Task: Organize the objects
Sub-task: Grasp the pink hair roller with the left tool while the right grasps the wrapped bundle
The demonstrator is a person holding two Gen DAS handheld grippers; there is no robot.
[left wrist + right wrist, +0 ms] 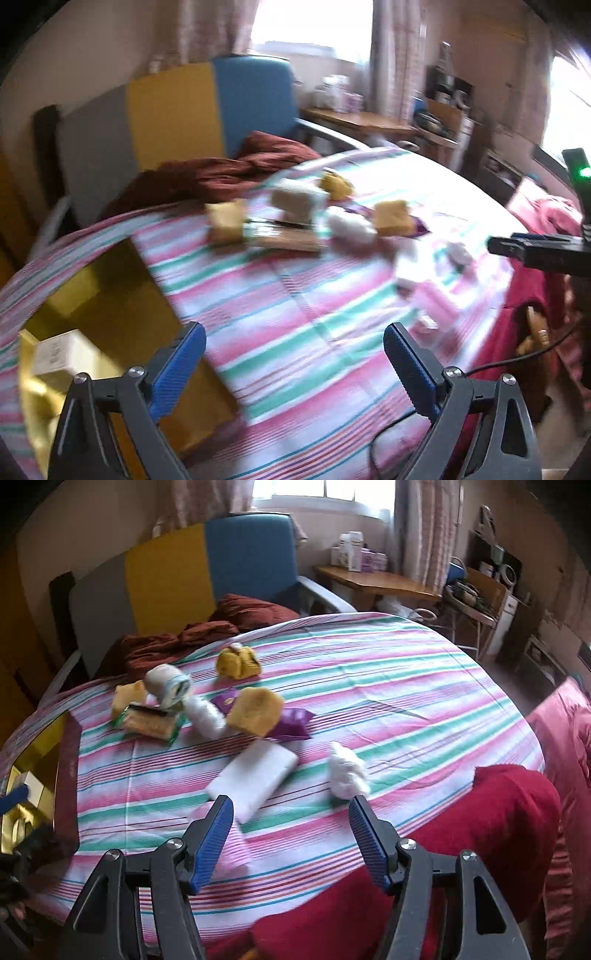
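Currently both claws hang open and empty over the striped bed (369,686). A white packet (255,775) lies just beyond the right claw (291,805), its long axis running near-left to far-right. The left claw (295,332) is farther off, near a yellow box (55,362).

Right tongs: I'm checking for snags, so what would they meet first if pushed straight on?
Probably the flat white packet, lying just beyond the open right tongs on the striped sheet; depth is unclear, so they might touch the sheet first.
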